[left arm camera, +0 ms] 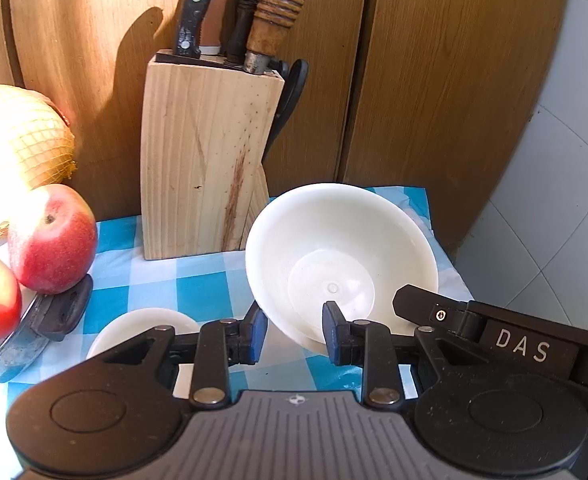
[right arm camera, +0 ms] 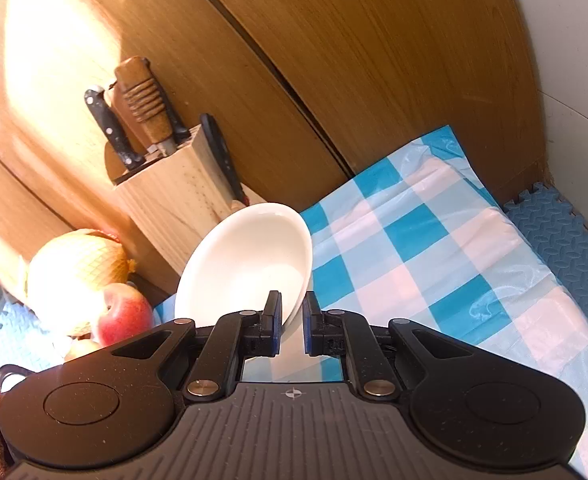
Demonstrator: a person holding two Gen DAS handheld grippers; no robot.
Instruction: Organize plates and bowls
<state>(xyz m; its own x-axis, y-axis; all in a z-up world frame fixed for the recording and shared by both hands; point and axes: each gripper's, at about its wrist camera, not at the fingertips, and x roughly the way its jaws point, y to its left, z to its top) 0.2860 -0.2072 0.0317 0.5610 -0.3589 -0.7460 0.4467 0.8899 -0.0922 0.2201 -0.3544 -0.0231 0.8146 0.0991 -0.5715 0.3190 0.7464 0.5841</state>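
Jaws of the right gripper [right arm camera: 291, 326] stand close together with the rim of a round, glossy white bowl [right arm camera: 245, 264] pinched between the blue pads [right arm camera: 274, 320]; the bowl is tipped up on edge, its hollow facing the camera, smooth and unmarked, bright where sunlight falls across it; in the left wrist view the same white bowl [left arm camera: 334, 256] shows a flat circular base with a small raised dot at the centre and a plain, sloping wall. Jaws of the left gripper [left arm camera: 294, 334] are parted with a wide gap between them and hold nothing; the lower edge of the bowl sits in front of that gap, though I cannot tell whether either pad touches it. Beneath lies a blue-and-white checked plastic tablecloth [left arm camera: 197, 280]; a second small white dish [left arm camera: 141, 324] rests flat on it, partly hidden behind the left gripper. Behind the bowl stands a pale wooden knife block [left arm camera: 209, 156] holding several handles, set against brown wooden cabinet doors [left arm camera: 434, 80]; to the left sit two red apples [left arm camera: 51, 240] and a yellow round fruit in a net [left arm camera: 21, 136]; beside the cloth, on the far right, lies a blue foam mat [right arm camera: 566, 240].
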